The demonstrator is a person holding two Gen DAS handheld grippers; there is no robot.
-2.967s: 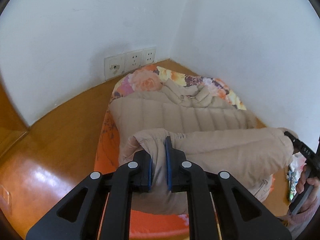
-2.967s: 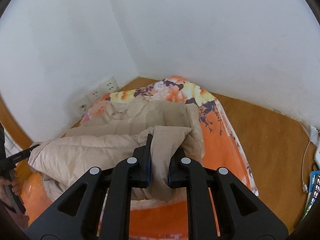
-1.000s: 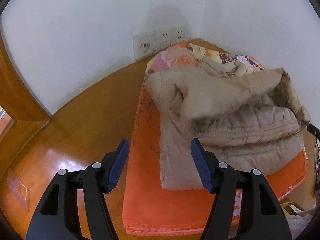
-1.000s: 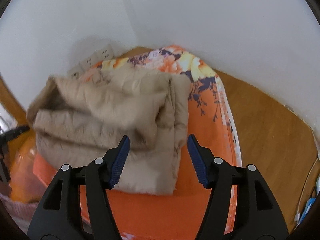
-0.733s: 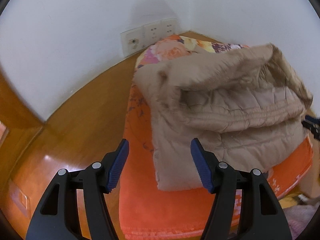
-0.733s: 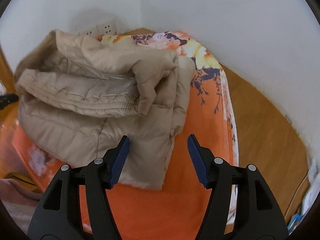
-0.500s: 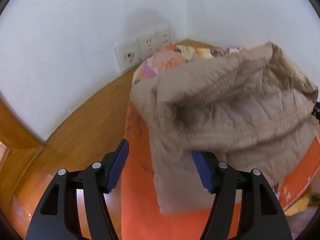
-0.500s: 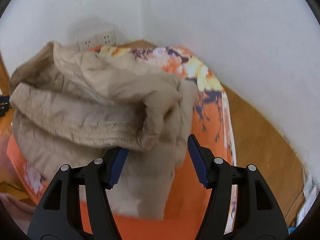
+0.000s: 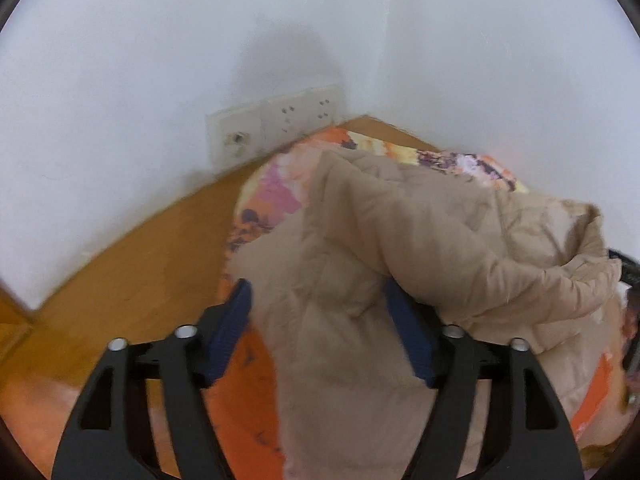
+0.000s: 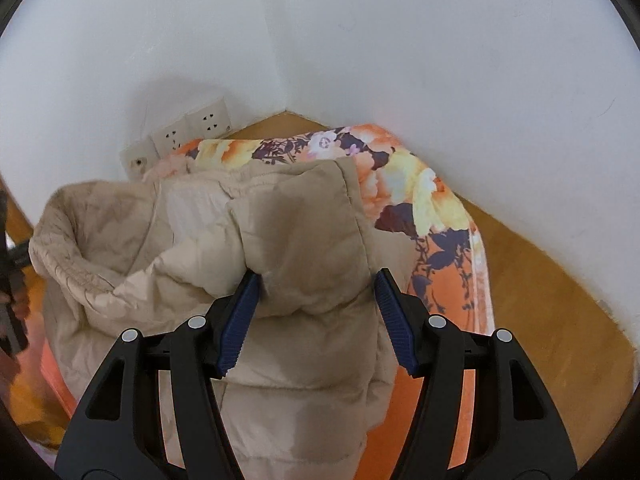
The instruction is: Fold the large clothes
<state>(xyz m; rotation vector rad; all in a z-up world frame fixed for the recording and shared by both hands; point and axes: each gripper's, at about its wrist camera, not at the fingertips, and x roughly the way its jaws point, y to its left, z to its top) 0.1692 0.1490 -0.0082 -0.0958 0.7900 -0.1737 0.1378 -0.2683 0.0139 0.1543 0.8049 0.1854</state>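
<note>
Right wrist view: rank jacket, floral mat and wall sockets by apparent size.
1. Jacket, largest, though it is nearest the camera.
2. Floral mat, partly hidden beneath the jacket.
3. Wall sockets, smallest, and farthest away.

The beige jacket (image 9: 420, 248) is motion-blurred in the left wrist view. Its lower hem runs off the frame's bottom

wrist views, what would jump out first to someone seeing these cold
A puffy beige quilted jacket, folded into a bulky heap, fills the middle of both views on a bright orange floral mat laid in a white-walled corner. The left gripper, its jaws opening, and the right gripper each straddle a side of the heap without pinching it. Wall sockets sit just behind the mat.
</note>
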